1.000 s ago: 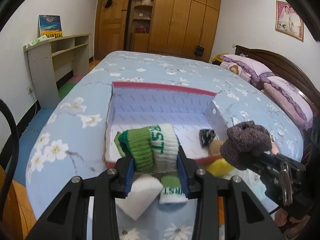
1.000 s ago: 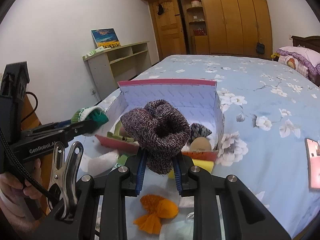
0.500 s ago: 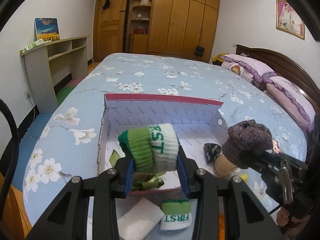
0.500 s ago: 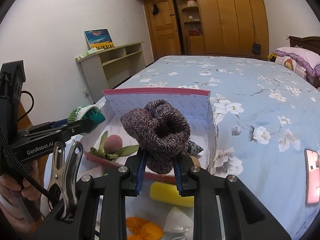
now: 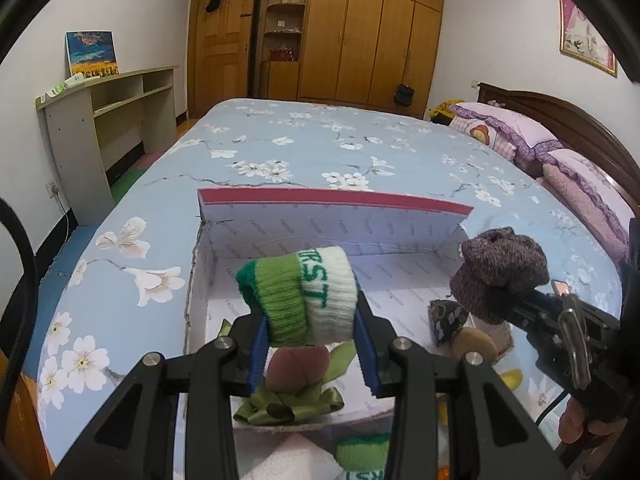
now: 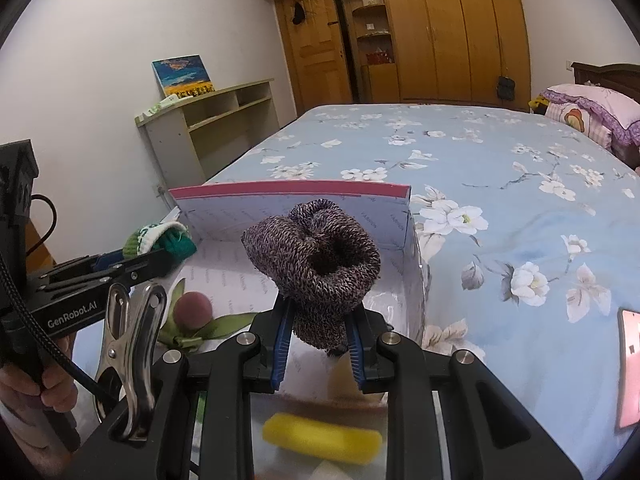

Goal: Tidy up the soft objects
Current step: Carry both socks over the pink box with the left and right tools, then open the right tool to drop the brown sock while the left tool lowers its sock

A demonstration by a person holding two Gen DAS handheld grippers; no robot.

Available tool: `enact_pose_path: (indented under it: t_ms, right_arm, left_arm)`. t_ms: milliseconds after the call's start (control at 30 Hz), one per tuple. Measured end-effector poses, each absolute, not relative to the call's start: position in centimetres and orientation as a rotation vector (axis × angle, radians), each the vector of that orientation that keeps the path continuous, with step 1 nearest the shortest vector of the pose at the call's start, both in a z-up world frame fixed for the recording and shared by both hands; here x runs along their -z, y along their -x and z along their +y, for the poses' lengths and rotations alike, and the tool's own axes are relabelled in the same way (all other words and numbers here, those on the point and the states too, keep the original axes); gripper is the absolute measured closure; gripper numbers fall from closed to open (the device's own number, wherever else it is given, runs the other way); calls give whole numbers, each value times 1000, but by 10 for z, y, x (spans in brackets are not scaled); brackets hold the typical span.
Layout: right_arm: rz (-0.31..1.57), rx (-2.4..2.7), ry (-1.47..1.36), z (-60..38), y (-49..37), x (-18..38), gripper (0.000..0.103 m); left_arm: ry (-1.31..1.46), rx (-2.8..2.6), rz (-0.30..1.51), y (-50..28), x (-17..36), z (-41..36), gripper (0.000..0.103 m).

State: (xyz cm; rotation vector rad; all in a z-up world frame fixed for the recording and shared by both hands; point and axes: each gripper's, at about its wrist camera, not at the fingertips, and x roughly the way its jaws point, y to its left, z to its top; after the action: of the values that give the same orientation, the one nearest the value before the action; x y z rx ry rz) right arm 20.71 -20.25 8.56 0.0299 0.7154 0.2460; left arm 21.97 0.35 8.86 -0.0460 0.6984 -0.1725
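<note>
My left gripper (image 5: 312,344) is shut on a rolled green and white sock (image 5: 304,296) and hangs over the near part of an open white box with a red rim (image 5: 332,200). My right gripper (image 6: 318,344) is shut on a rolled brown knitted sock (image 6: 316,256), over the box's (image 6: 288,208) right half. Each wrist view shows the other gripper from the side: the right gripper (image 5: 516,308) with the brown sock (image 5: 500,272), and the left gripper (image 6: 160,258) with the green sock (image 6: 160,240). A pink ball with green ribbon (image 5: 288,368) lies in the box.
A dark patterned piece (image 5: 444,316) and a tan round thing (image 5: 474,344) lie at the box's right. A yellow sponge (image 6: 320,440), a second green and white sock (image 5: 360,456) and a white cloth (image 5: 280,460) lie before the box. A pink phone (image 6: 630,368) rests on the floral bedspread (image 6: 500,184).
Both grippers have moved forward over the box with their socks still held. The box looks nearer, and the loose things in front of it have slid toward the bottom edge.
</note>
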Motion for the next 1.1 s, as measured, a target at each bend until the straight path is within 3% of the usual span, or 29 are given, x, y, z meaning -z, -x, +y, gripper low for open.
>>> enact_pose_path:
  t_ms: [1100]
  right_arm:
    - [794,-207,-44,-209,-268,-37,77]
  left_arm:
    - [6,117,804,-274,-31,6,63]
